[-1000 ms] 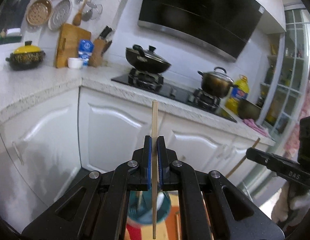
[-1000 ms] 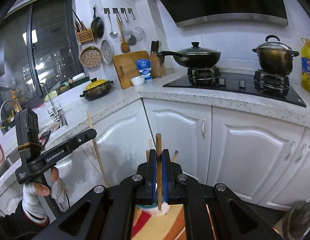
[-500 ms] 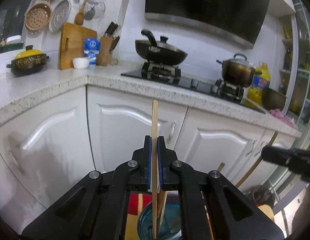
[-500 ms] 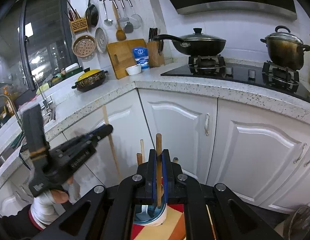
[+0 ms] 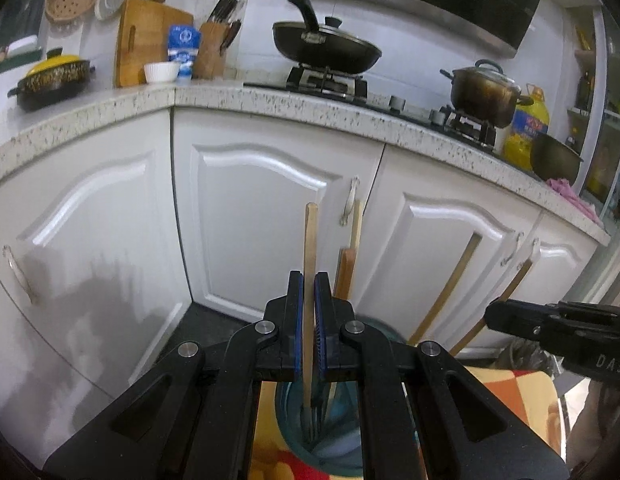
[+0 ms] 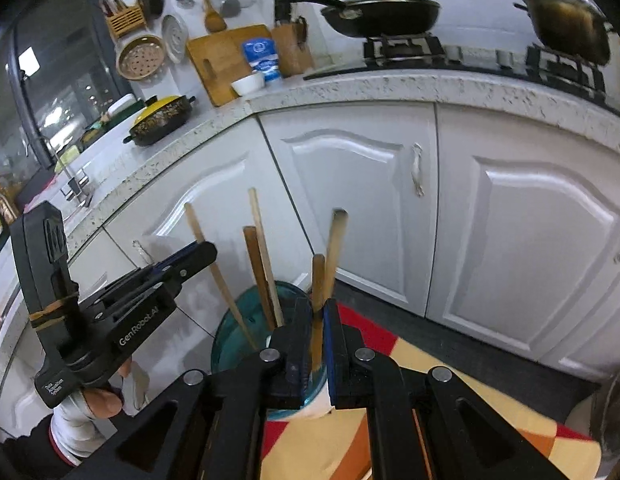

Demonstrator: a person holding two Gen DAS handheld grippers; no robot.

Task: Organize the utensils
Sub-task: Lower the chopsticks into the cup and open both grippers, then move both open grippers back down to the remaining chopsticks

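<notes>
My left gripper (image 5: 308, 284) is shut on a pale wooden utensil handle (image 5: 311, 240), held upright with its lower end inside the teal utensil cup (image 5: 293, 432). My right gripper (image 6: 318, 312) holds a brown wooden handle (image 6: 318, 276) between slightly parted jaws, its lower end down in the same cup (image 6: 233, 332). Several other wooden handles (image 6: 257, 256) stand in the cup. The left gripper also shows in the right wrist view (image 6: 177, 260), and the right gripper in the left wrist view (image 5: 498, 316).
The cup stands on a red, yellow and orange patterned surface (image 6: 430, 392). White cabinet doors (image 5: 269, 208) are close behind. The speckled counter (image 5: 310, 104) above carries a stove, a black pan (image 5: 326, 48) and a pot (image 5: 486, 92).
Both grippers have come lower and nearer the cup, with the utensils' lower ends now inside it. The right jaws have parted slightly around their handle.
</notes>
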